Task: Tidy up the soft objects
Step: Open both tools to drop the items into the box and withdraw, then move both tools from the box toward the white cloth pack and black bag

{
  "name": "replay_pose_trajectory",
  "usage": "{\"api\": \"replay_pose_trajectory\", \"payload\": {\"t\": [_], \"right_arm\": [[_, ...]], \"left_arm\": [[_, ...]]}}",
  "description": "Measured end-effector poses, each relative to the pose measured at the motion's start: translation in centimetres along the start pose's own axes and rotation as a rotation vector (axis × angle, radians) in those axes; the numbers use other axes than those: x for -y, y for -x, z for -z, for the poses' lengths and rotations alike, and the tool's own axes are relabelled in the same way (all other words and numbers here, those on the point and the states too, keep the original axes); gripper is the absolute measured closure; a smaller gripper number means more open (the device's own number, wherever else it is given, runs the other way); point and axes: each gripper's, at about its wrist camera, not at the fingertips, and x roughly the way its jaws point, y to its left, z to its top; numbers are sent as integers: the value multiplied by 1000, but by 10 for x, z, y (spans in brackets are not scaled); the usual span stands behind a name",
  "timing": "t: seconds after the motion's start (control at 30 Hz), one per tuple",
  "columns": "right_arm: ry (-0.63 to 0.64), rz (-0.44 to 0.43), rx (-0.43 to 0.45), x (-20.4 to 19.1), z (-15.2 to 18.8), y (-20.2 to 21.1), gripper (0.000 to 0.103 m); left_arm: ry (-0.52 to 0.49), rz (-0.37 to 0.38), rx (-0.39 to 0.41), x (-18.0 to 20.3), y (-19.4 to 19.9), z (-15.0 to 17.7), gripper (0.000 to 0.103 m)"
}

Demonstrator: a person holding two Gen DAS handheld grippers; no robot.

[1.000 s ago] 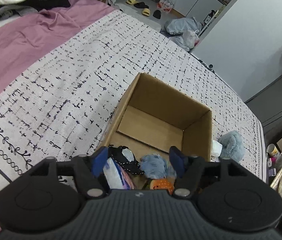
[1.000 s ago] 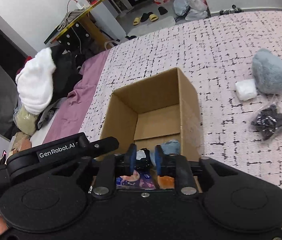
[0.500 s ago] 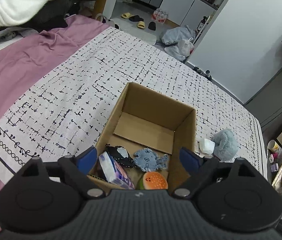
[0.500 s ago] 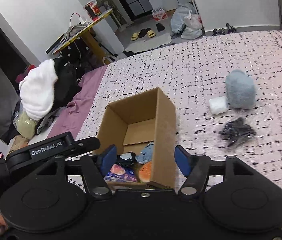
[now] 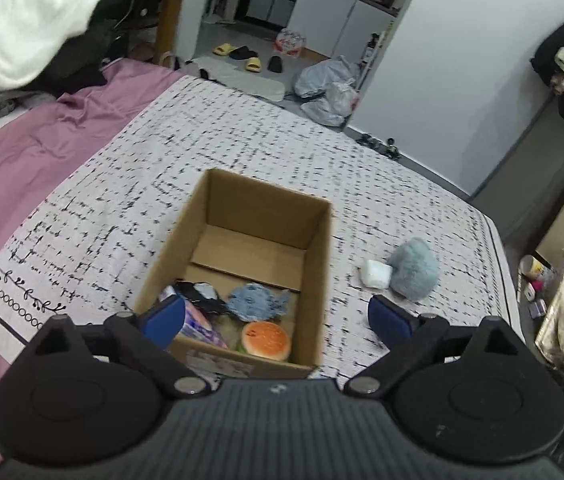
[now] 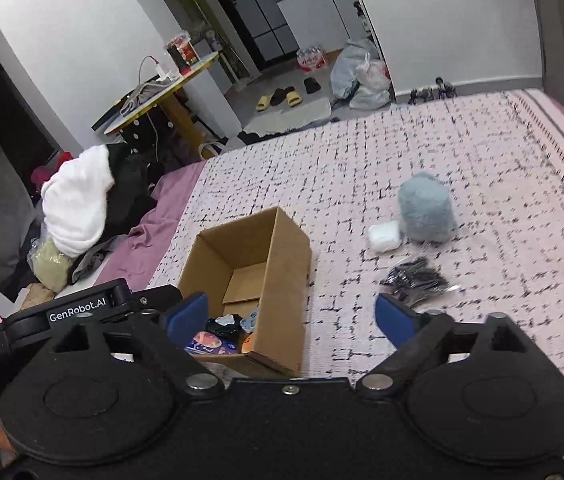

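Observation:
An open cardboard box [image 5: 322, 276] [image 6: 286, 280] stands on the patterned bedspread. Inside lie a burger toy [image 5: 265, 340], a blue fish plush [image 5: 257, 300], a black-and-white soft item [image 5: 201, 296] and a printed packet [image 5: 201, 326] [image 6: 209, 342]. To the right of the box rest a grey-blue plush [image 5: 416, 274] [image 6: 426, 214], a white soft block [image 5: 376, 274] [image 6: 384, 236] and a bagged black item [image 6: 414, 282]. My left gripper [image 5: 277, 318] hangs above the box's near end, jaws still opening, nothing between them. My right gripper [image 6: 292, 320] is over the box's near right corner, jaws likewise opening and empty.
A purple sheet [image 5: 21, 160] covers the bed's left side, with a heap of white and dark clothes [image 5: 29, 36] beyond it. Past the bed's far edge are slippers [image 5: 241, 56] and plastic bags [image 5: 326, 92] on the floor. The other gripper's body [image 6: 81, 308] sits at lower left.
Both grippers have lifted and drawn back from inside the box, and their jaws have spread wide. The soft items they were among now lie free in the box.

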Motion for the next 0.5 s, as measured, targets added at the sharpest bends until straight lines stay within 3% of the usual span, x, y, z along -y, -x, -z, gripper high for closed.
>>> {"api": "replay_pose_trajectory", "payload": {"t": [0.1,0.23,0.5], "right_arm": [[28,5,23,4,-1,12,4],[47,8,37,11,-2,22,3],[18,13,71,33,-3,37,3]], "left_arm": [[-32,-28,-10,13,4,4,5],[-45,1,-15,23,10,9,5],[-115,-13,-1,43,19,14,5]]}}
